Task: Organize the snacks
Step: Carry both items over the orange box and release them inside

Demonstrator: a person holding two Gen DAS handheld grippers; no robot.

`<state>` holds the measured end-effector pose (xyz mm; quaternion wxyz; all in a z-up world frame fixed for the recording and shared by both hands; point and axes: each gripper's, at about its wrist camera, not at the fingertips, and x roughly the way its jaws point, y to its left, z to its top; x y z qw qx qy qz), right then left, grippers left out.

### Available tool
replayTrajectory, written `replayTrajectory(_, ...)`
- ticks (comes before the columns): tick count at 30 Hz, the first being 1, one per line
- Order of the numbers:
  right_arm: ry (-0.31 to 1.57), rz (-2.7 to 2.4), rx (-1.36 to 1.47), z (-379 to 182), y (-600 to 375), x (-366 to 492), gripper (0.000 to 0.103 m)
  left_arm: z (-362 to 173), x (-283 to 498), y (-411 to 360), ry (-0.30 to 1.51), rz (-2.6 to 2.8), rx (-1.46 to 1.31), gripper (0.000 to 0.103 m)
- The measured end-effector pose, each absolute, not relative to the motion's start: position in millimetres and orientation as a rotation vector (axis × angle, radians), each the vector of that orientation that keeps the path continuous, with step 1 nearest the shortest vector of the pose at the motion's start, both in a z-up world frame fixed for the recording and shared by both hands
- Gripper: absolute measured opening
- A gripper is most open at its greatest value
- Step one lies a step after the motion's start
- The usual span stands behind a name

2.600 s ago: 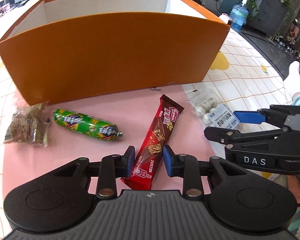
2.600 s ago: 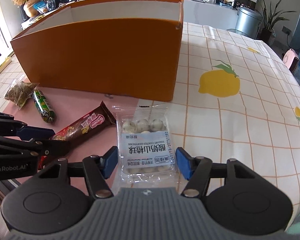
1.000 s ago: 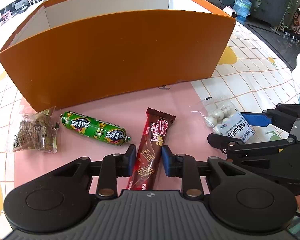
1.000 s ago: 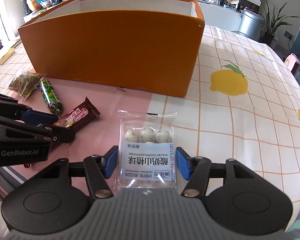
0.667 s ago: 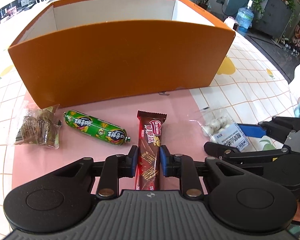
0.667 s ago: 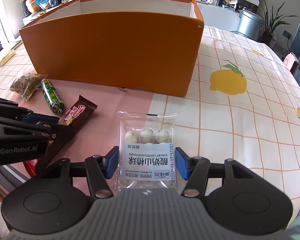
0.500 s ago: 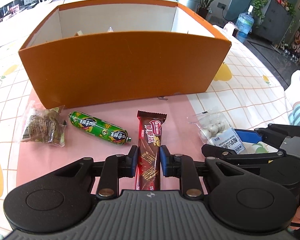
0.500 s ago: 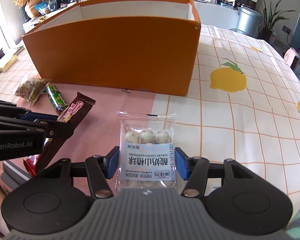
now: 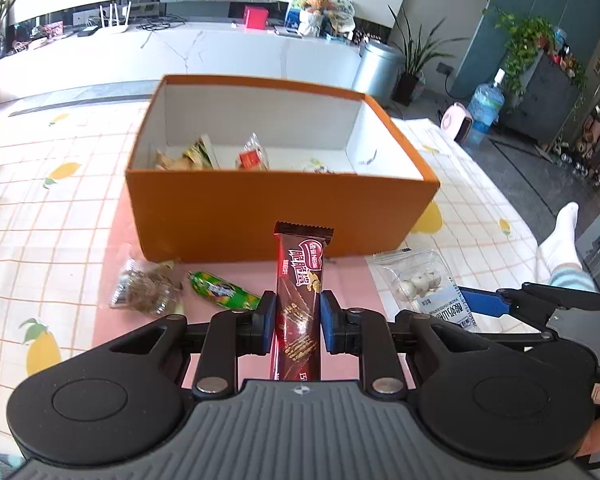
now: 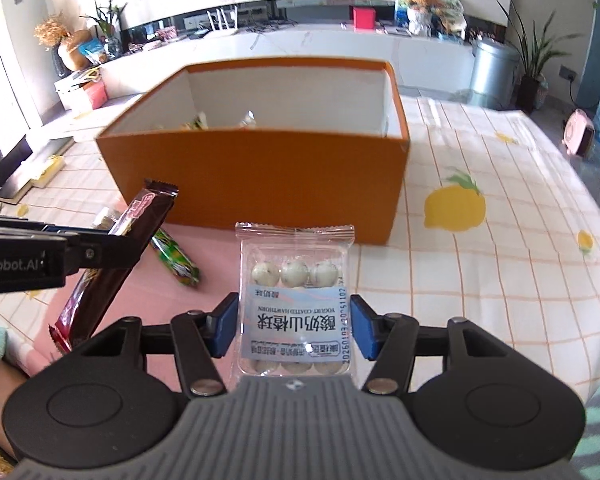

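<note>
My left gripper (image 9: 294,322) is shut on a brown chocolate wafer bar (image 9: 299,280) and holds it in the air in front of the orange box (image 9: 260,216). My right gripper (image 10: 294,330) is shut on a clear pack of yogurt-coated balls (image 10: 296,300), also lifted off the table. The wafer bar also shows in the right wrist view (image 10: 120,252), and the ball pack in the left wrist view (image 9: 424,284). The box (image 10: 260,184) is open on top and holds several snack packets (image 9: 220,156).
A green sausage snack (image 9: 222,290) and a clear packet of brown snack (image 9: 146,288) lie on the pink mat (image 9: 108,316) in front of the box. The table has a checked cloth with lemon prints (image 10: 456,204). A person's socked foot (image 9: 560,236) is at the right.
Both grippers have risen and pulled back with their snacks lifted off the mat. The box's inside and its contents have come into view.
</note>
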<state>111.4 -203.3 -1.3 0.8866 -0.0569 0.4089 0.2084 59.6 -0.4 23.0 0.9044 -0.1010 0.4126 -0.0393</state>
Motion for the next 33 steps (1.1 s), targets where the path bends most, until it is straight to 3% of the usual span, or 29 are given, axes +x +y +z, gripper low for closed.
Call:
replayTrajectory(19, 0.669, 0.515, -0.253, 85.2, -157.7, 120.8, 0.056, 80.8, 81.0, 32.2, 0.709, -0.059, -0.199, 0.025)
replayTrajectory(33, 0.669, 0.496, -0.257, 93.8, -136.7, 193.9, 0.056, 88.4, 135.2, 49.8, 0.685, -0.026, -0.142, 0.025)
